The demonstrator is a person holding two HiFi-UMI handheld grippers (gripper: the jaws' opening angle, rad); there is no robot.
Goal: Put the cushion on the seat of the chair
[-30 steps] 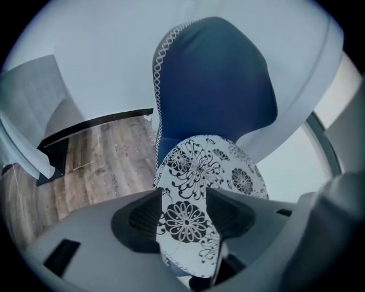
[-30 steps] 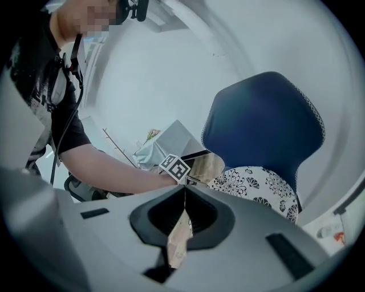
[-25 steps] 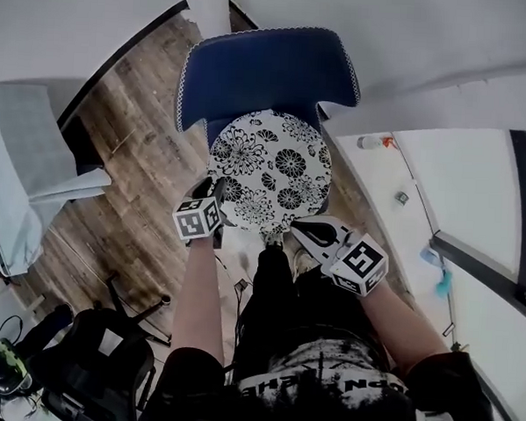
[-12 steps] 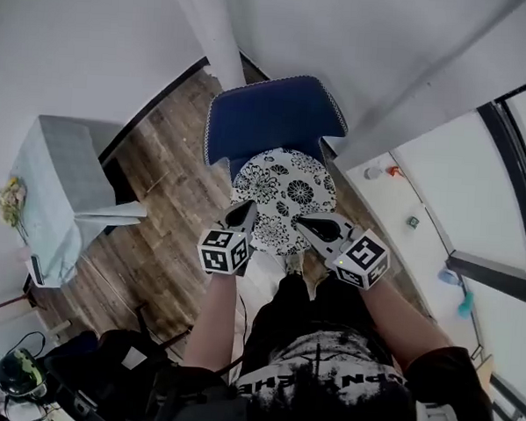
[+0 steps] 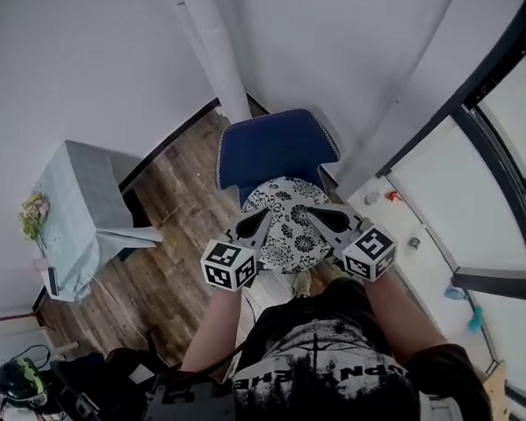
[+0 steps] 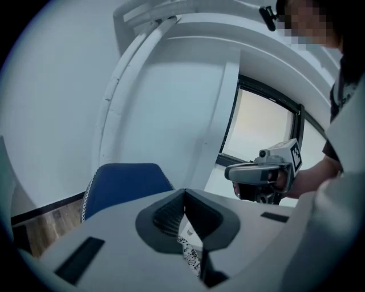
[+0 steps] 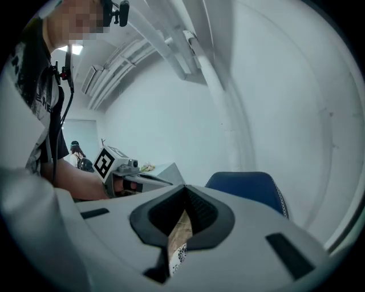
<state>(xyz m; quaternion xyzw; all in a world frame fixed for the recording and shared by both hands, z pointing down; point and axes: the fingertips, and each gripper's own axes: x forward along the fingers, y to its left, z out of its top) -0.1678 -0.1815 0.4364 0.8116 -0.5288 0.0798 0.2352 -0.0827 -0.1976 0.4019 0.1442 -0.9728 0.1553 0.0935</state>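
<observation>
- Cushion [image 5: 289, 222]: there is one. It is round and white with black flowers, and it lies flat on the seat of the chair [image 5: 271, 148], below and just ahead of the tips of both my grippers. Neither gripper has hold of it.
- Chair: there is one. It is blue with a pale stitched edge. Its back stands up beyond the cushion, on the far side from my grippers. The seat carries that single cushion.
- My left gripper [image 5: 261, 217] has its jaws pressed together tip to tip, closed on themselves. In the left gripper view a strip of the cushion's flower print shows through the slit under the tips, down below.
- My right gripper [image 5: 317, 217] is closed the same way, pad against pad. In the right gripper view, wooden floor [image 5: 169, 235] and a bit of flower print show through its slit.
- Grippers: there are two. I hold them side by side but apart, both pointing toward the chair back. Each carries one marker cube.
- Table [image 5: 83, 213]: there is one, under a pale cloth, well off to the left of my left gripper. One bunch of flowers [image 5: 34, 213] lies at its outer edge.
</observation>
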